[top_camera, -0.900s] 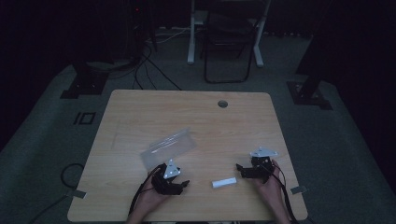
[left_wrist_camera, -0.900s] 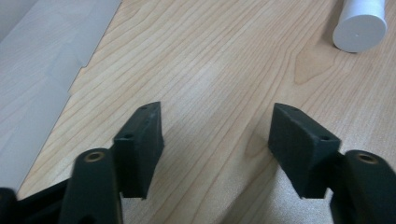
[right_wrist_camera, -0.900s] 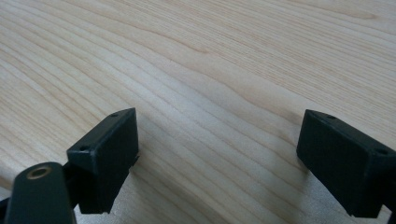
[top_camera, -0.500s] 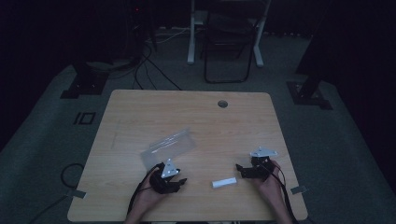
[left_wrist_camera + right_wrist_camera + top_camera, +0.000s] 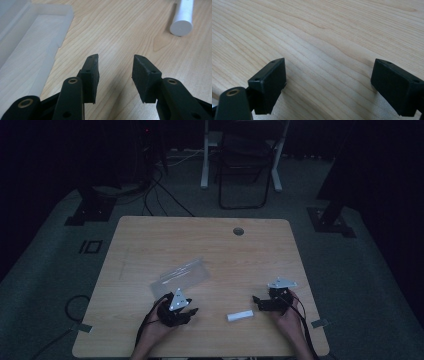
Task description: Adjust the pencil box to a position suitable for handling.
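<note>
On the table (image 5: 210,245), a clear plastic case (image 5: 180,276) lies just ahead of the left claw (image 5: 115,75), jaws apart. The white cylinder (image 5: 240,316) sits between both; the right claw (image 5: 329,85), spread wide and empty, should probably straddle it squarely before closing.

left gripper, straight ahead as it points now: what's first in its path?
Probably nothing but bare table. The left gripper is open; the clear case lies left of its line, the white cylinder right.
</note>
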